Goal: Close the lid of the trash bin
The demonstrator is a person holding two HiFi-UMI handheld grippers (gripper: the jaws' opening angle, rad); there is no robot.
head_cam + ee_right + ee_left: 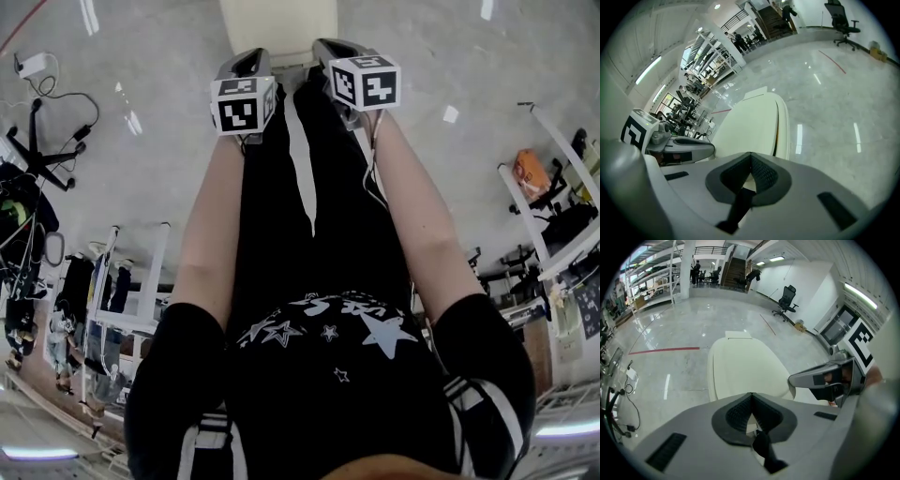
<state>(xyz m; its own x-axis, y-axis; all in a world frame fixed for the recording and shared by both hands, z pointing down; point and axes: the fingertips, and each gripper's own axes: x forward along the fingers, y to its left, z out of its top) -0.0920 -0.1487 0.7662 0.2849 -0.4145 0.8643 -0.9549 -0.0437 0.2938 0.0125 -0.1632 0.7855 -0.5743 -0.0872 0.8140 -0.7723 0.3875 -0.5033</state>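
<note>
Head view: left hand-held gripper (pixel 246 66) & right hand-held gripper (pixel 336 49) by cream trash bin lid (pixel 278 26), both w/ jaws together, empty

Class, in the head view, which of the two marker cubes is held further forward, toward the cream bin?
The right gripper's cube; it sits higher in the picture than the left gripper's cube.

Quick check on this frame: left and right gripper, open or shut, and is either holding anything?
Left hand-held gripper: closed, jaw tips together, holding nothing.
Right hand-held gripper: closed, jaw tips together, holding nothing.
</note>
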